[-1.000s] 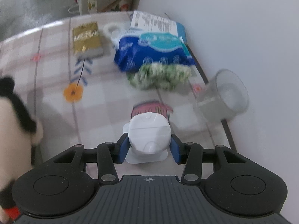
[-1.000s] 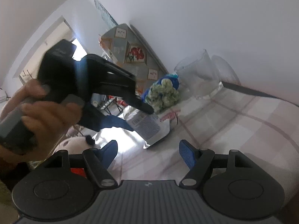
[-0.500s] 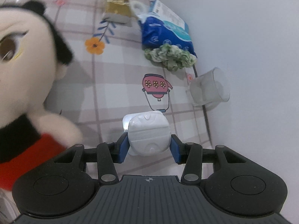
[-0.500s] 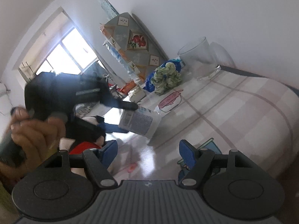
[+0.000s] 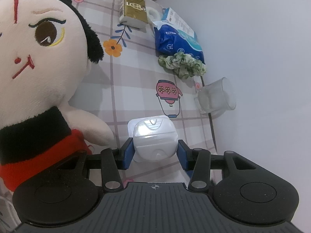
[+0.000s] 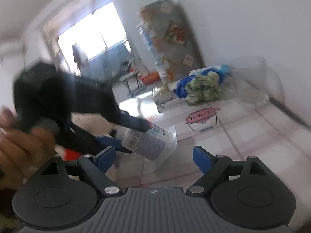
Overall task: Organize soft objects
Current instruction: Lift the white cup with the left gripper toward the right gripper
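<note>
My left gripper [image 5: 155, 151] is shut on a small white wipes pack [image 5: 154, 139], held just above the checked tablecloth [image 5: 136, 73]. In the blurred right wrist view the same pack [image 6: 147, 142] hangs between the left gripper's fingers [image 6: 134, 122], a hand [image 6: 21, 151] gripping its handle. A plush doll [image 5: 38, 62] with black hair and a red top fills the left. A green scrunchie [image 5: 181, 66] lies against a blue tissue pack [image 5: 175, 40] by the wall. My right gripper [image 6: 153, 155] stands open with nothing between its pads.
A gold box [image 5: 134, 9] lies at the far end of the cloth. A clear glass cup [image 5: 217, 97] lies on its side against the white wall [image 5: 252, 58], which borders the table on the right. Printed pot and flower motifs mark the cloth.
The left gripper carried the wipes pack leftward and back, bringing the doll close on its left; scrunchie and cup now sit farther off. The right wrist view rolled and is blurred.
</note>
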### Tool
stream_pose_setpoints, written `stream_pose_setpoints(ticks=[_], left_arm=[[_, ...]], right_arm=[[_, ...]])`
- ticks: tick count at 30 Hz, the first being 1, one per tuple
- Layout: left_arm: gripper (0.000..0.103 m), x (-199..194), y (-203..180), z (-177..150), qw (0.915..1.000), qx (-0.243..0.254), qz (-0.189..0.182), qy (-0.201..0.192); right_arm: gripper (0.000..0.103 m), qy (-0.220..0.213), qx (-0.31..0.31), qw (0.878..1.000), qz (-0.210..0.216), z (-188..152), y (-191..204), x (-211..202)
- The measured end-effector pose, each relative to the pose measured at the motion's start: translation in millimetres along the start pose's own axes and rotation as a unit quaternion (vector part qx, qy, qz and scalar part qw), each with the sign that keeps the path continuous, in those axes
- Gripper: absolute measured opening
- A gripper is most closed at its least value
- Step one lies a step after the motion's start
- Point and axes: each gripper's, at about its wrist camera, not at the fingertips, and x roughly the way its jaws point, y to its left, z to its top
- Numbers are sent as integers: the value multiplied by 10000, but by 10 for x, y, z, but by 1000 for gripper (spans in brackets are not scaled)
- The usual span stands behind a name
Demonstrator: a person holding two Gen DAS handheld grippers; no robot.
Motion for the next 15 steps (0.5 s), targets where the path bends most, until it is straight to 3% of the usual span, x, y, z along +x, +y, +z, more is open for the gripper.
stream_pose_setpoints(ticks=[3,7,9,15], left_arm=[[46,2,33,16,9999,-98,-58,31],[46,11,56,24,9998,-138,-118,56],[46,5,62,25,9998,-160,-134,62],[46,-6,53,33,9997,-206,-145,39]], right_arm=[[75,230,-638,9976,-120,43,59,217],[73,636,-815,9946,69,86,26,478],[65,781,-760,9937,276,122,-1,537],[58,749,-1116,9908,176,99,79,514]])
